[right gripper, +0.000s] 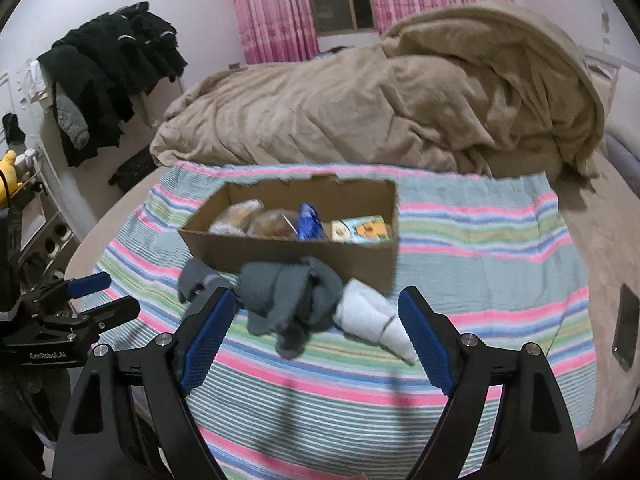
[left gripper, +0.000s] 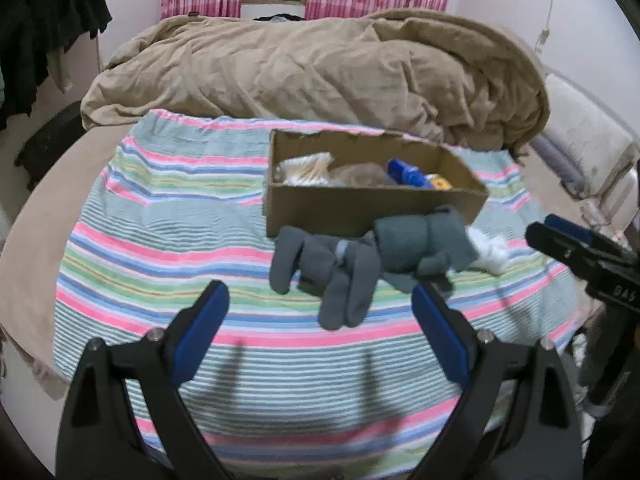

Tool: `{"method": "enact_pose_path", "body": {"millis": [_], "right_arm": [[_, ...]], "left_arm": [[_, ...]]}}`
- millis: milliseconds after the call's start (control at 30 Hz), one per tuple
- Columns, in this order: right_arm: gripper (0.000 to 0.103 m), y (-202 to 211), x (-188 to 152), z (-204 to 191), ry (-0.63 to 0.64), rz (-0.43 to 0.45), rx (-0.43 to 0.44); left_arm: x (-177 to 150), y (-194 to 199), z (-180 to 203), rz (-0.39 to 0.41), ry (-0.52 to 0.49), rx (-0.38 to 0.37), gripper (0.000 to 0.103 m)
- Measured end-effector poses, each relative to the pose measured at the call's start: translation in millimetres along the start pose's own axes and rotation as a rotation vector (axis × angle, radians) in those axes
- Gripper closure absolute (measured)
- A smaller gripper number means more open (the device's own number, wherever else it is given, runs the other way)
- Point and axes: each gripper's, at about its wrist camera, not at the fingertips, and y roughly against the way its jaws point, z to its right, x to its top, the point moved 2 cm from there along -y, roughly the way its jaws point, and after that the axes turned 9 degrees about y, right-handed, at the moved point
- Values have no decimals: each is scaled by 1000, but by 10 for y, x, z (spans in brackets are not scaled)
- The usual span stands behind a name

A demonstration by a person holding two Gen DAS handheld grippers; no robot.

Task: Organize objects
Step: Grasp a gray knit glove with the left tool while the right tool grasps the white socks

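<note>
The cardboard box [right gripper: 304, 254] contents are blurred; its front wall hides their lower parts.

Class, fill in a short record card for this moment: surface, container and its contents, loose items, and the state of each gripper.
Surface: striped cloth spread on a bed, tan blanket bunched behind it
Container: open cardboard box
Contents: cotton swabs, blue item, small printed carton, clear bags
Loose items: grey socks in front of the box, white sock beside them
Left gripper: open, holding nothing
Right gripper: open, holding nothing
Elsewhere: phone on the bed
</note>
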Motion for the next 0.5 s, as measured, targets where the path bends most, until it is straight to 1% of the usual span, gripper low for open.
{"method": "enact_pose_path", "body": {"millis": [133, 267, 400, 500], "right_arm": [[17, -159, -121, 101, -12, -29, -18], [17, -310, -239, 220, -28, -59, -32], [17, -457, -315, 372, -57, -81, -46], [17, -565, -355, 492, -83, -95, -55]], "left_arm": [[-66, -234, -9, -44, 7, 0, 9], [-82, -400, 27, -43, -14, 20, 9], [-48, -551, 46, -44, -10, 9, 9], [-24, -662, 73, -43, -21, 18, 9]]}}
